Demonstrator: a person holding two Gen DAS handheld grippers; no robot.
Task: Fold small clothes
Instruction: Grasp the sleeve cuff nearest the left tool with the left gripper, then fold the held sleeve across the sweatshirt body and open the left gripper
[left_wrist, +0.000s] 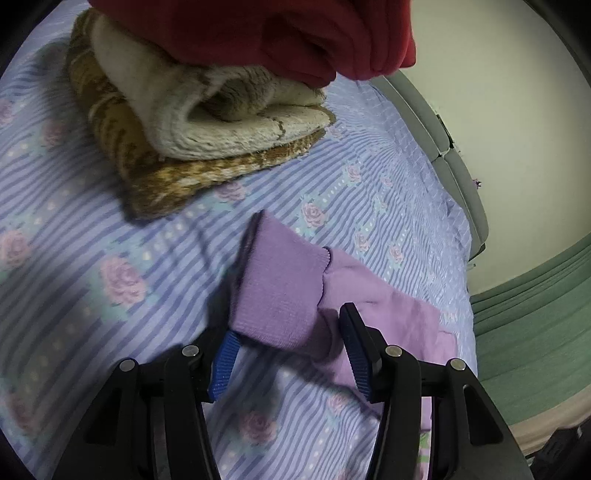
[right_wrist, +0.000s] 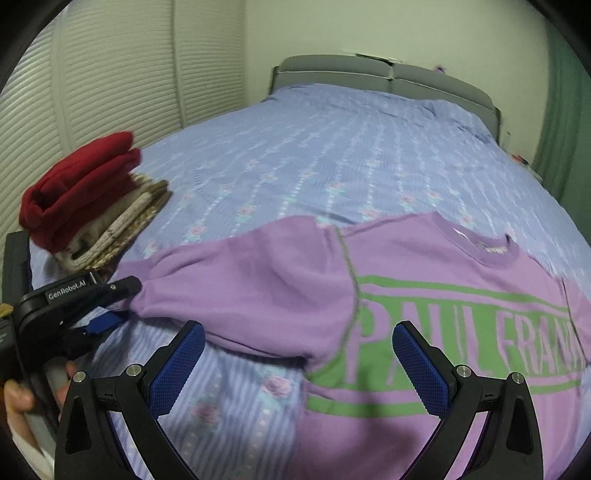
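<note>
A purple sweatshirt (right_wrist: 424, 266) with green lettering lies flat on the bed, its left sleeve (right_wrist: 243, 280) stretched out to the left. My left gripper (left_wrist: 290, 332) is open with the sleeve's ribbed cuff (left_wrist: 280, 295) lying between its blue pads. It also shows in the right wrist view (right_wrist: 110, 306) at the cuff end. My right gripper (right_wrist: 299, 339) is open and empty, just above the sleeve's lower edge near the armpit.
A stack of folded clothes sits at the bed's left edge: a red garment (right_wrist: 77, 188) on top of cream and brown knits (left_wrist: 207, 125). The striped floral bedsheet (right_wrist: 332, 155) reaches back to a grey headboard (right_wrist: 388, 74). Green curtain (left_wrist: 532, 325) to the right.
</note>
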